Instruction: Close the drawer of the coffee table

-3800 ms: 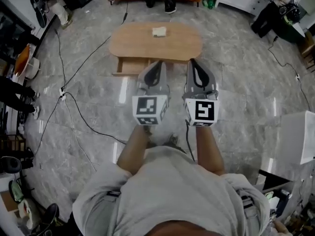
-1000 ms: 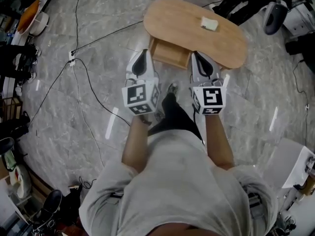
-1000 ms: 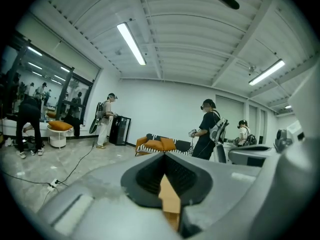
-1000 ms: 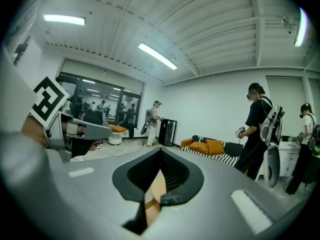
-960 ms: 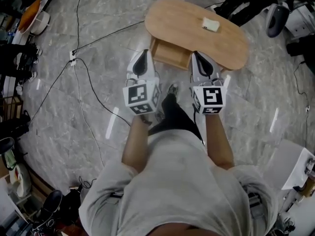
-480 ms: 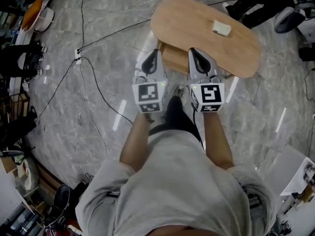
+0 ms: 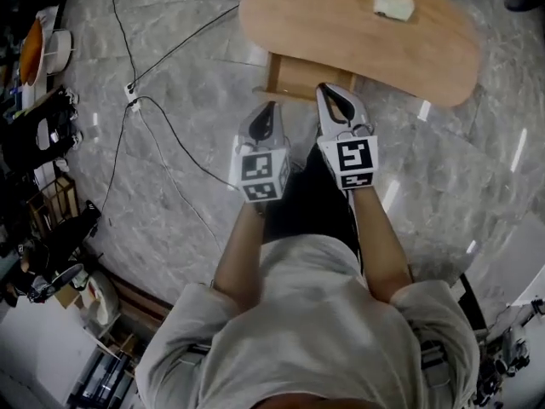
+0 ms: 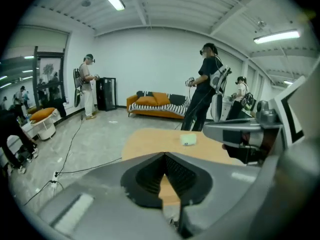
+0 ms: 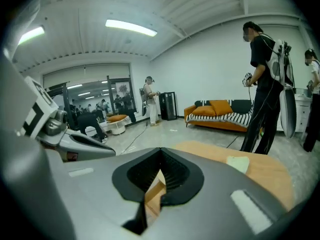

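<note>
- Two claws are in the person's hands, and both are pinched tight with nothing held in them.
- The left gripper (image 7: 270, 107) hangs just in front of the drawer (image 7: 289, 79), near its left part.
- The right gripper (image 7: 327, 90) has its tip over the drawer's right part. No view shows if it touches the wood yet.
- The drawer sticks out from under the coffee table (image 7: 341, 32), on the side near the person. It is open and not yet pushed in.
- A small pale thing (image 7: 392, 4) lies on the table top, well away from the drawer.
- The drawer looks like hard wood, so it will likely not bend or squash.
- It looks light and should slide straight in with a soft push.
- The best place to push is likely the flat front board, one claw tip near each end.
- There is no need to grab it, so shut claws suit this job.
- If only one end gets pushed, the drawer might turn a bit and get stuck.
- The floor (image 7: 443, 160) looks smooth and shiny, so a hard shove might make the whole table slide away.
</note>
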`<state>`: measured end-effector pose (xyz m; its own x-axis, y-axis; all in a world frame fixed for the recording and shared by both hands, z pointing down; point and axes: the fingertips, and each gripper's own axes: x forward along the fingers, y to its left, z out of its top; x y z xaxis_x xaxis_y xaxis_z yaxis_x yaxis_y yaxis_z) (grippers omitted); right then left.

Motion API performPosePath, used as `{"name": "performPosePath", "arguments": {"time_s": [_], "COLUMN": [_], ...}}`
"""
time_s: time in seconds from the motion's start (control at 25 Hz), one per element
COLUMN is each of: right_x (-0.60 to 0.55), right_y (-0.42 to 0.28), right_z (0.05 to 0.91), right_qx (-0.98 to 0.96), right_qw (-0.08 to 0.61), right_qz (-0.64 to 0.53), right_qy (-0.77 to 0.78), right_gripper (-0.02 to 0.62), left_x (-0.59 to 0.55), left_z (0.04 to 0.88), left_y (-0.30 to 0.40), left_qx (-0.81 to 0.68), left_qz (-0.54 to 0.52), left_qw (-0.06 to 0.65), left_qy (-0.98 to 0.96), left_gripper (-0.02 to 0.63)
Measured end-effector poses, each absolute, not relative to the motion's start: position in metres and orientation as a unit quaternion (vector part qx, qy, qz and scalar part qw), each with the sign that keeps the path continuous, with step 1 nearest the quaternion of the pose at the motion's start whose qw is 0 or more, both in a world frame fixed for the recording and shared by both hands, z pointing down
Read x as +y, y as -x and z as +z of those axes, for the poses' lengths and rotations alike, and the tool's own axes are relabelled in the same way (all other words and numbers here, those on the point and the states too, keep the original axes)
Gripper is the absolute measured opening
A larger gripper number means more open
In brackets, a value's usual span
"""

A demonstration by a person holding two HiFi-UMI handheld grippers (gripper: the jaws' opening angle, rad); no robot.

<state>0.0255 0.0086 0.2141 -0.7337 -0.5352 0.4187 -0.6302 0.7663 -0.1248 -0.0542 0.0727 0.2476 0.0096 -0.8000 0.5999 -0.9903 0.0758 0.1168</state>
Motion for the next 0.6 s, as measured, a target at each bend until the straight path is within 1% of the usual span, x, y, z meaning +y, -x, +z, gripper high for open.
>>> {"name": "performPosePath", "arguments": {"time_s": [0.24,0.48,0.6], "right_x": [0.003,0.011,0.014], "right_y": [-0.037,-0.034,-0.042], "right_z": [0.318,0.422,0.461], "right_qx": [-0.911,-0.890,-0.878], "right_qw": [0.263,0.282,0.300], "right_qz": [0.129,0.215,0.230], "right_qy": [-0.290,-0.288,-0.294], "right_gripper": [0.008,0.008,0.008], "left_x": [0.060,0.052,0.049], "left_z": [0.336,0.426,0.464], "left_y": [0.060,0.091,0.104], "left_qx": [-0.601,-0.543,-0.517], "left_qz": [0.254,0.297,0.326], "left_qw": [0.292,0.308,0.304], "left_qy": [-0.700,-0.722,-0.731], "left_gripper": [0.020,0.020,0.020]}}
